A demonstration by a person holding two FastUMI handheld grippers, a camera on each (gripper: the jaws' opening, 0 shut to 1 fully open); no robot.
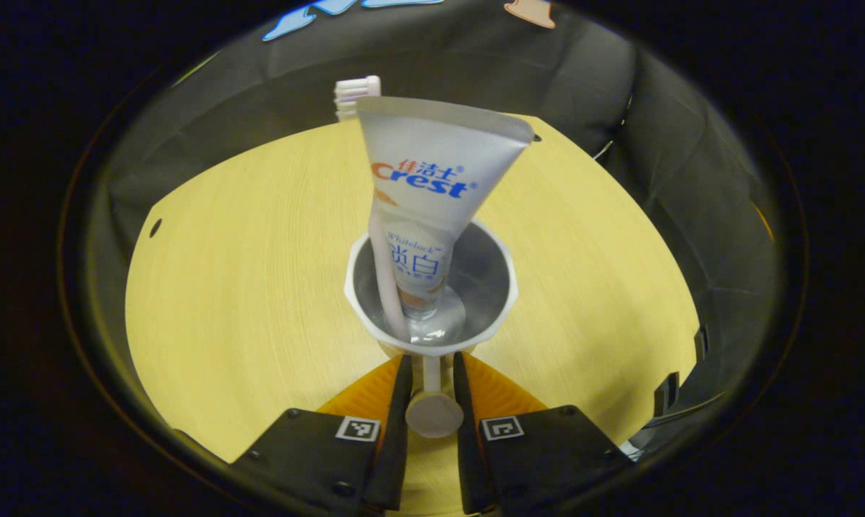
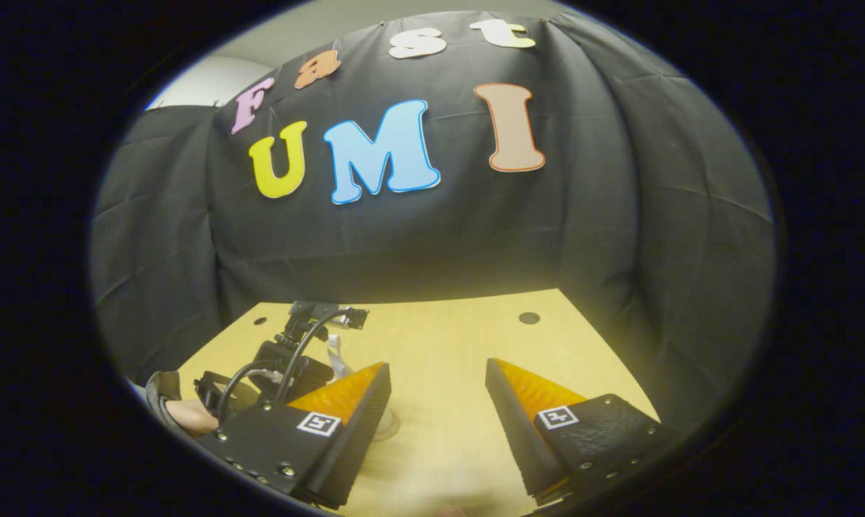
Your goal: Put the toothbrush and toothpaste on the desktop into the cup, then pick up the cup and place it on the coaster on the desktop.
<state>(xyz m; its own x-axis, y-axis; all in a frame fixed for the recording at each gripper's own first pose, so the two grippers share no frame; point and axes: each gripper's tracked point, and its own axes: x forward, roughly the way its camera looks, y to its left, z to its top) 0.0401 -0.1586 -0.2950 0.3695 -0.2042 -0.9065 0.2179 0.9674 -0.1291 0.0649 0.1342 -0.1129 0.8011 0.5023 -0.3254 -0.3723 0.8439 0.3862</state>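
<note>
One white plastic cup (image 1: 431, 294) with a faceted rim sits mid-frame in the left gripper view, above a pale wood-grain bench (image 1: 246, 287). It holds one glossy toothpaste (image 1: 432, 194) tube, flat crimped end up, and one pink toothbrush (image 1: 357, 97) whose bristled head pokes out behind the tube at upper centre. The left gripper (image 1: 432, 391) has its two black fingers nearly closed, pressing the cup's handle (image 1: 433, 409) from both sides. In the right gripper view, the right gripper (image 2: 440, 402) stands wide apart, holding nothing, at lower centre.
</note>
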